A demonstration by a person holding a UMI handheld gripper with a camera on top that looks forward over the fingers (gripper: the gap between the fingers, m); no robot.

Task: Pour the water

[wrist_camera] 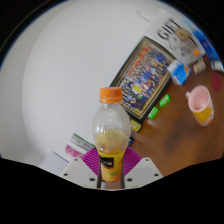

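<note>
White table [50, 90]; tool [111, 172] gripping orange-capped bottle [111, 135], orange liquid low

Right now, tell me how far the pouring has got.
Done: the claw has the orange-capped bottle, both pads pressing its lower body, and it appears lifted. In hand: the bottle stands upright, cap on, orange liquid low inside. Left: uncapping, carrying it toward the pink cup beyond on the brown table, and tilting; no pouring shows yet.

The claw [112, 172] points forward and level, its two pale fingers [83, 170] with magenta inner pads [92, 160] pressing from either side on the clear plastic orange-capped bottle [110, 135].
</note>
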